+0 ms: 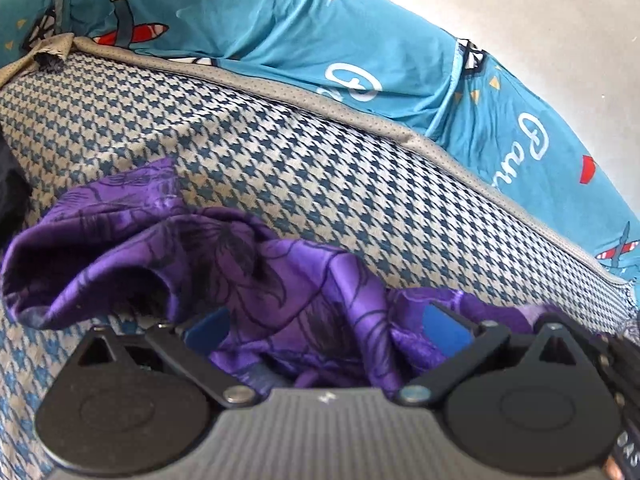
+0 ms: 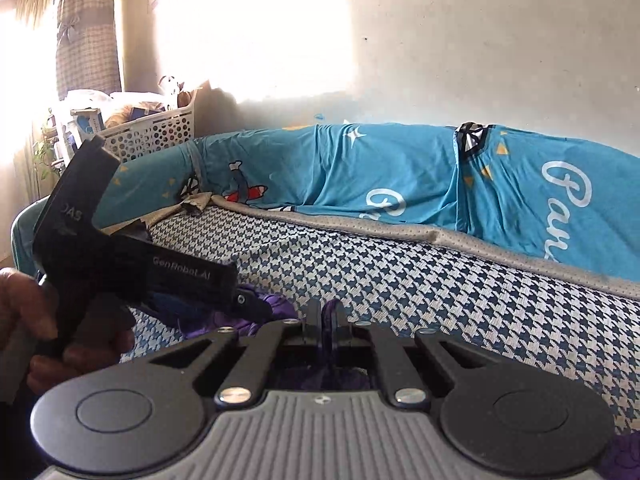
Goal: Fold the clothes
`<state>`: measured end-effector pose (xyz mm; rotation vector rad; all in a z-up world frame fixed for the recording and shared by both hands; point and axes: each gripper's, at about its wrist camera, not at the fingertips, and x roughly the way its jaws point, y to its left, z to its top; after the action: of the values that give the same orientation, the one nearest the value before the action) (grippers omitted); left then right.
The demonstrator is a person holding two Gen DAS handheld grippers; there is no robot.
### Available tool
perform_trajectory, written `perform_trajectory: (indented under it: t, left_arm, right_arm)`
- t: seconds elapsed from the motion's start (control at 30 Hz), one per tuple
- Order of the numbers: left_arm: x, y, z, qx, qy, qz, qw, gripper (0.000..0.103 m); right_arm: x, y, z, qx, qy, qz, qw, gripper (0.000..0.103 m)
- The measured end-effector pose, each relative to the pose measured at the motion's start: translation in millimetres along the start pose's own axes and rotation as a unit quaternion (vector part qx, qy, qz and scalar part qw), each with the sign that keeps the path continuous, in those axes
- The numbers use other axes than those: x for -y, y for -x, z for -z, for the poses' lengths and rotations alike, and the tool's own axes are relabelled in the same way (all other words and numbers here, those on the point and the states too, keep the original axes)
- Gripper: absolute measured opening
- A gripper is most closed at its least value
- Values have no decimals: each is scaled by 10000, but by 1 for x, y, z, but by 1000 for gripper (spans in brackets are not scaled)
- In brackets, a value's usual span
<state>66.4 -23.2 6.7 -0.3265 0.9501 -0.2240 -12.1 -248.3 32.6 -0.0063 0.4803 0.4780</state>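
A purple printed garment point(image 1: 224, 264) lies bunched on the houndstooth bed cover point(image 1: 320, 184). In the left wrist view my left gripper point(image 1: 324, 324) has its blue fingers point(image 1: 444, 324) wide apart, with purple cloth heaped between them. In the right wrist view my right gripper point(image 2: 329, 320) is shut on a thin fold of the purple garment point(image 2: 330, 312), low over the cover. The left gripper's black body point(image 2: 132, 264) shows at the left of that view, held in a hand, over more purple cloth point(image 2: 276, 304).
A teal cartoon-print quilt point(image 2: 400, 176) lies rolled along the far side of the bed against a pale wall. A white perforated basket point(image 2: 156, 132) with clutter stands at the back left by a bright window and curtain. The houndstooth cover point(image 2: 440, 288) stretches to the right.
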Motion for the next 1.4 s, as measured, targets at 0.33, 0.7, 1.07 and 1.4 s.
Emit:
perform_trajectory:
  t: [0.33,0.7,1.07,1.4]
  left_arm:
    - [29,-19,8,-325,-924,-64,9952,103]
    - [29,-23,0,-346,-678,-145,9970,103]
    - [32,-13,-26,-320,-308,856,9953,103]
    - [49,-34,-16,-516,-387,829,9945,103]
  right_arm:
    - [48,-13,-11,14,-1017,103,9948,6]
    - [59,18,5,-438,-1296,-847,9870,68]
    - [11,20,38,-1032,74,-1054,9890,77]
    - [7,-11,44,-915,-210,-474,9945,77]
